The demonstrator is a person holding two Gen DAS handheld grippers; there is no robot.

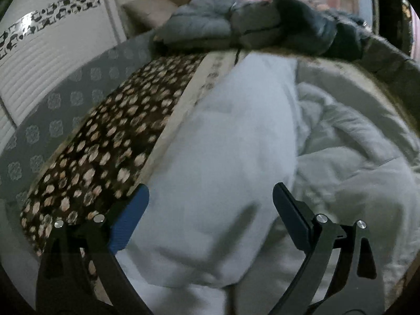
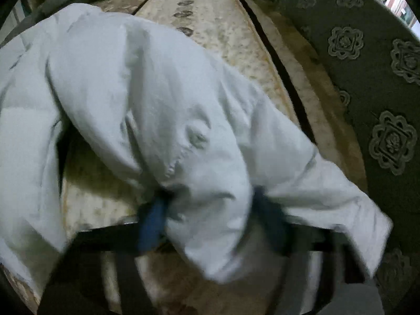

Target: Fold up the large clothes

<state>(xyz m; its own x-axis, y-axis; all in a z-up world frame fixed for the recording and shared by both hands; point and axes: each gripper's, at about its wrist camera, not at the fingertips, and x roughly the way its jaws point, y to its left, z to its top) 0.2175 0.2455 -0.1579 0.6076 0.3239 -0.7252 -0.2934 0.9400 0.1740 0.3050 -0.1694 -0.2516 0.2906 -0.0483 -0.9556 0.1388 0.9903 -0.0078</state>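
Right hand-held gripper (image 2: 210, 218) pinches the white jacket (image 2: 162, 99); left (image 1: 210, 218) gapes wide.

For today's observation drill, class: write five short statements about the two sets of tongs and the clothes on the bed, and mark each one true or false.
1. The left tongs are open. True.
2. The right tongs hold nothing. False: they grip a fold of the white padded jacket.
3. A pile of grey clothes lies at the bed's far end. True.
4. The jacket is black. False: it is white.
5. The spotted brown blanket covers the jacket. False: it lies beside it.
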